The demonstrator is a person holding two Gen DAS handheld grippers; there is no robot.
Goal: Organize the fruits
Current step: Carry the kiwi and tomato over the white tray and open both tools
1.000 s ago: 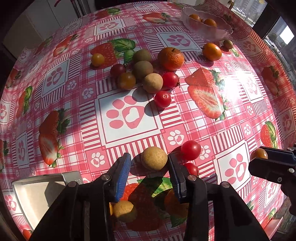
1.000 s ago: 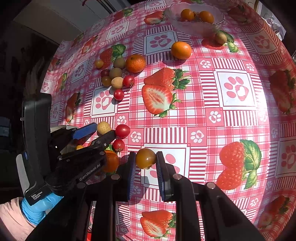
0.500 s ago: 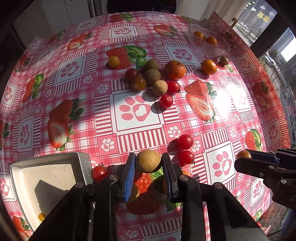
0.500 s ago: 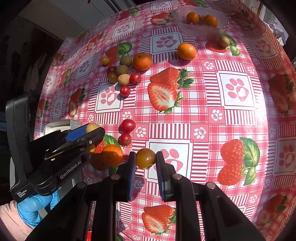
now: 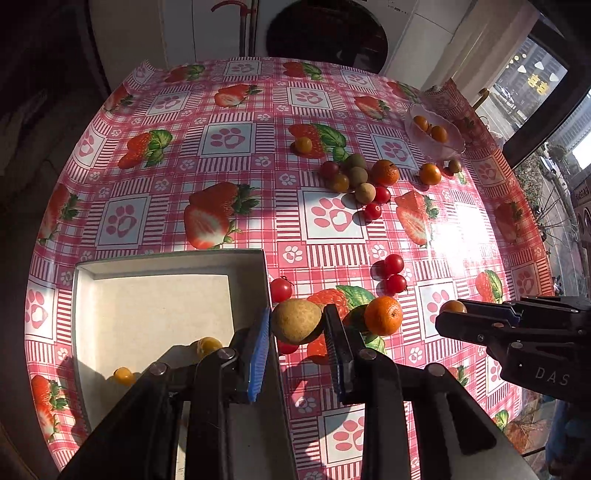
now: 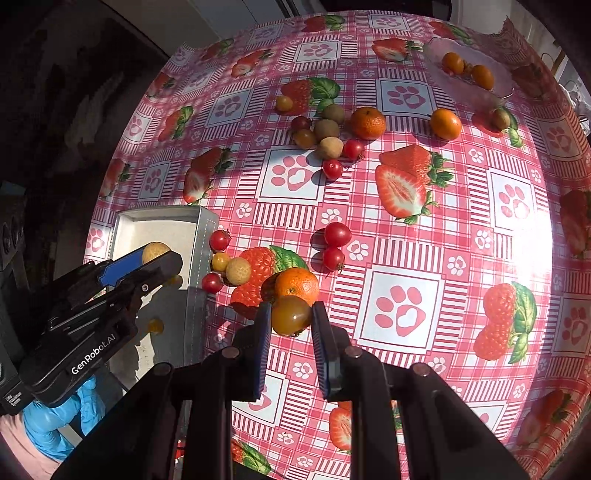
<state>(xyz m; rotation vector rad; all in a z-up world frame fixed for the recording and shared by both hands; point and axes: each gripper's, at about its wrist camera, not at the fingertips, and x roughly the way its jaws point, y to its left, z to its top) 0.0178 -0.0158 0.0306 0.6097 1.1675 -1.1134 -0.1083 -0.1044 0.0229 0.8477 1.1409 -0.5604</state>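
Pink checked tablecloth printed with strawberries and paw prints, round-doored white appliance behind, sunlit window right

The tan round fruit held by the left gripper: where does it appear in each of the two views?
Left wrist view: tan round fruit at lower centre, between the fingers.
Right wrist view: at left, over the white tray.
Shared landmark: the mandarin on the tablecloth.

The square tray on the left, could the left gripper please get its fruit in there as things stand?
Probably yes: the left gripper, shut on the brown fruit, sits beside the tray, which is open-topped and mostly bare.
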